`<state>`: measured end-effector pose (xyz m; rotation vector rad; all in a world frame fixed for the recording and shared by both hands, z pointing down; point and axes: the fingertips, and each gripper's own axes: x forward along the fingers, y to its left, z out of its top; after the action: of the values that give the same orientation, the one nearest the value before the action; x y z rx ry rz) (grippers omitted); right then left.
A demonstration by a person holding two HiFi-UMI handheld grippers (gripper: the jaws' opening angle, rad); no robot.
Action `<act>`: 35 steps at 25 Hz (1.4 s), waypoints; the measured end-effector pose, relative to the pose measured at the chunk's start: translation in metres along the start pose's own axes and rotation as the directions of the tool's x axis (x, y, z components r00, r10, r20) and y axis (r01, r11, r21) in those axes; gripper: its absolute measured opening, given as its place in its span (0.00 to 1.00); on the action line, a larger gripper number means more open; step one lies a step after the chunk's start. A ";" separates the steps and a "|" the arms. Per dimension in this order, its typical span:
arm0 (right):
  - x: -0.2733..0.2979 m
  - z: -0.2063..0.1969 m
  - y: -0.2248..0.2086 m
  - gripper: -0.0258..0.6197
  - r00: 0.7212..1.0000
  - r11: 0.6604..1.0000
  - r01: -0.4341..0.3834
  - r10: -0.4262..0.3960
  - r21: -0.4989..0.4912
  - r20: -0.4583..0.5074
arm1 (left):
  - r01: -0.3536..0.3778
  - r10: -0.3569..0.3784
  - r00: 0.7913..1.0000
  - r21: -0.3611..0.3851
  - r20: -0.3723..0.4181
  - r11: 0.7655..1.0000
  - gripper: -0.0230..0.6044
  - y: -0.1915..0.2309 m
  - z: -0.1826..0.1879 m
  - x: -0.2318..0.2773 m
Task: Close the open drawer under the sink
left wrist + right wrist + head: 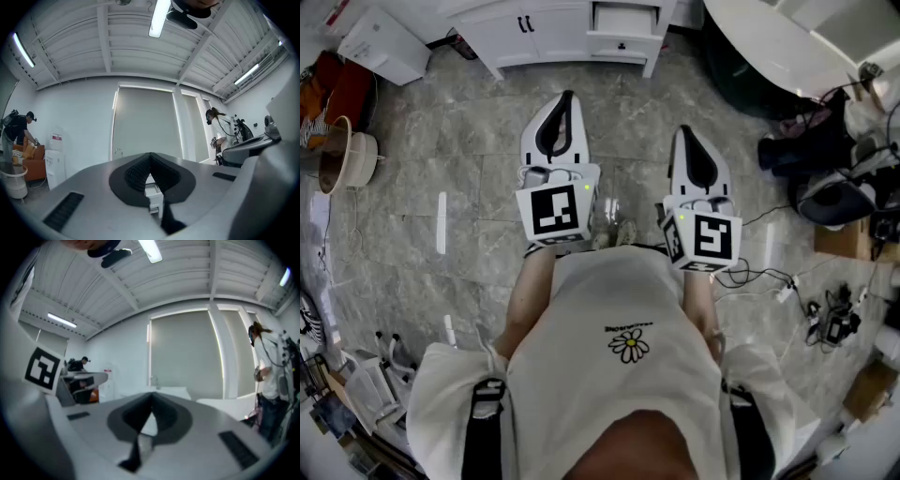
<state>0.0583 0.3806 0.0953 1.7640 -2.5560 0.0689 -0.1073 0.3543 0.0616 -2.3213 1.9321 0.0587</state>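
The white cabinet (542,34) under the sink stands at the far edge of the floor, and its top right drawer (624,19) is pulled out. Both grippers are held level over the marble floor, well short of the cabinet, pointing at it. My left gripper (568,96) is shut with nothing in it, and my right gripper (683,130) beside it looks shut and empty too. In the left gripper view the jaws (150,157) meet at the tips, and the drawer (153,193) shows through the gap below them. In the right gripper view the gripper (151,404) aims at the sink top (171,392).
A white bathtub (787,39) fills the upper right. Dark gear, cables and a cardboard box (847,240) lie on the right. A round stool (341,156) and a white box (384,43) stand on the left. Another person (270,377) stands to the right of the sink.
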 end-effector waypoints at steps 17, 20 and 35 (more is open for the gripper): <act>0.006 0.001 -0.013 0.09 0.993 0.993 -0.103 0.099 0.057 0.068 | 0.001 0.000 1.000 0.008 -0.003 1.000 0.07 -0.014 -0.010 0.018; 0.009 -0.007 -0.024 0.09 0.993 0.992 -0.111 0.108 0.052 0.054 | -0.014 0.015 1.000 0.015 -0.024 1.000 0.07 -0.018 -0.015 0.025; 0.015 -0.012 -0.052 0.09 0.988 0.990 -0.139 0.141 -0.036 0.056 | -0.047 0.044 0.994 0.028 0.096 0.999 0.07 -0.039 -0.001 0.057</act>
<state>0.1020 0.3485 0.1092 1.5974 -2.7026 -0.0197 -0.0586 0.3055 0.0592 -2.2132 1.9267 0.1407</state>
